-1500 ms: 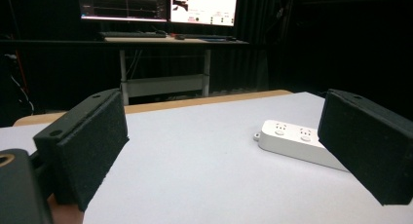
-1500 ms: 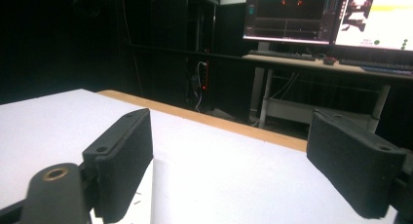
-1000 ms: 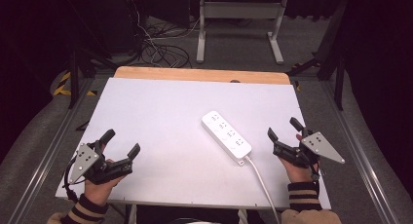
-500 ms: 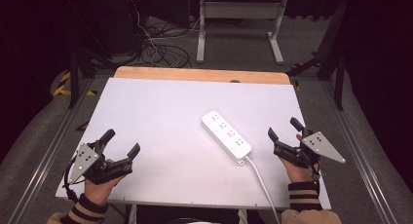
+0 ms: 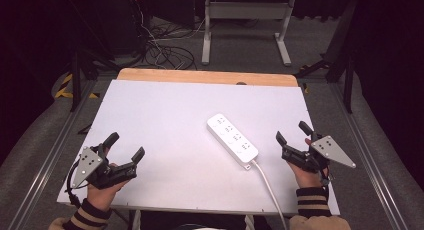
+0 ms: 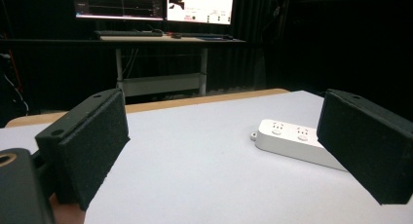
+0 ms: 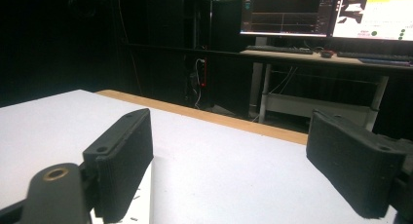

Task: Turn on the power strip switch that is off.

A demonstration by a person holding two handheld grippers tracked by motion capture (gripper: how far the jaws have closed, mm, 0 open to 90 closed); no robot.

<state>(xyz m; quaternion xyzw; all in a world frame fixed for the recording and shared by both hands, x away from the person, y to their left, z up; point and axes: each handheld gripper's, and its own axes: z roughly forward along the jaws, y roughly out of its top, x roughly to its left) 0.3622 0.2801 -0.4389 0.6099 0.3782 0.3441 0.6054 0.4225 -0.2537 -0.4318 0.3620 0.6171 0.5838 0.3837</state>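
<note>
High view: power strip [image 5: 232,138] just left of right gripper [image 5: 295,138].

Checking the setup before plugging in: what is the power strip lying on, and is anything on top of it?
The power strip lies flat on the white table; its sockets are empty. Its underside is hidden.

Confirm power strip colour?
White, cord too. The power strip shows best in the high view, lying on the table.
</note>
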